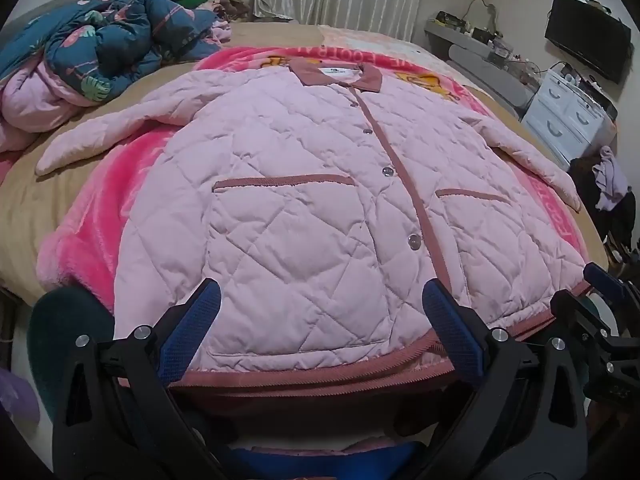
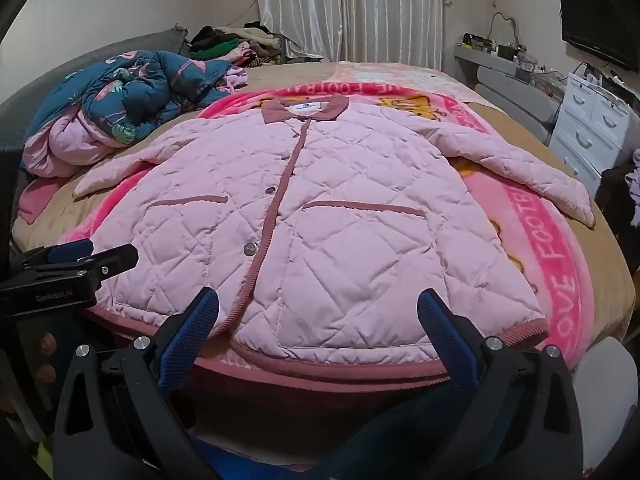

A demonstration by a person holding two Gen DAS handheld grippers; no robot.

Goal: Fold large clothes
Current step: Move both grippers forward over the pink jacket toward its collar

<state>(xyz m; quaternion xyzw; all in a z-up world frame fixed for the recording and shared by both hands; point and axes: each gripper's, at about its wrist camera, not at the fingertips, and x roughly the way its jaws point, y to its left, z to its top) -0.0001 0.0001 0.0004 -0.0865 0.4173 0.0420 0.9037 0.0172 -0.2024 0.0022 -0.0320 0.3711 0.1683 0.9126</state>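
A light pink quilted jacket (image 1: pixel 304 200) with a dusty-rose collar, placket and hem lies flat and buttoned, front up, on a bright pink blanket (image 1: pixel 120 184) on the bed. Both sleeves are spread out to the sides. It also shows in the right wrist view (image 2: pixel 352 216). My left gripper (image 1: pixel 322 300) is open and empty, just above the jacket's near hem, left of the placket. My right gripper (image 2: pixel 318 308) is open and empty, above the near hem, right of the placket. The right gripper's body shows at the left view's right edge (image 1: pixel 600 280).
A crumpled teal flamingo-print duvet (image 1: pixel 104 36) lies at the bed's far left, with a heap of clothes (image 2: pixel 228 44) behind it. White drawers (image 1: pixel 568 116) and a dark TV (image 1: pixel 588 40) stand at the right. Curtains (image 2: pixel 352 8) hang at the back.
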